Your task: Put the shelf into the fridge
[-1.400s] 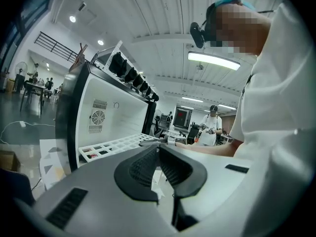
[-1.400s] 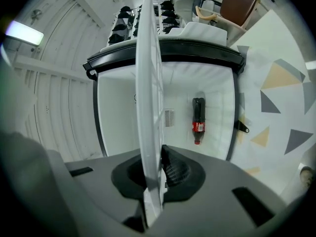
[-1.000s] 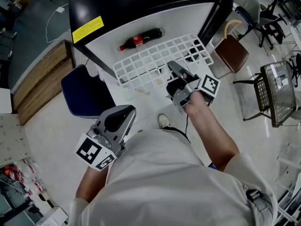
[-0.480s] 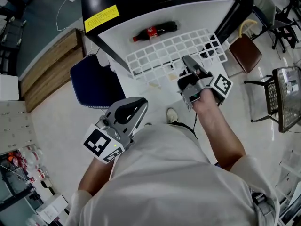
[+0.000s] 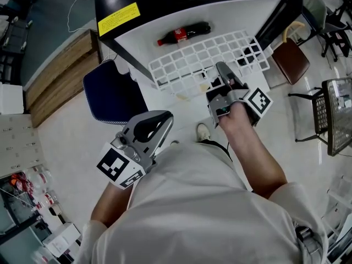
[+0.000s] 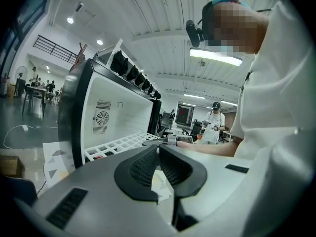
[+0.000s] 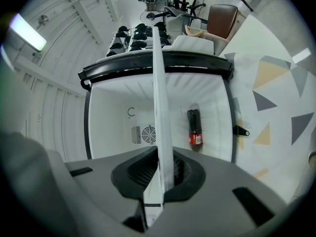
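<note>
Clearly white lattice shelf (image 5: 204,58), seemingly partway inside fridge (image 5: 165,1), right gripper (image 5: 223,72) fingers pinching its edge, left gripper (image 5: 163,121) fingers together

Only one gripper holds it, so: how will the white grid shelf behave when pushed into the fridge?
The white grid shelf is probably stiff: seen edge-on it runs straight out of the right gripper. Its open lattice suggests it is light. Held at one edge only, it may pivot if a corner catches the fridge wall.
</note>
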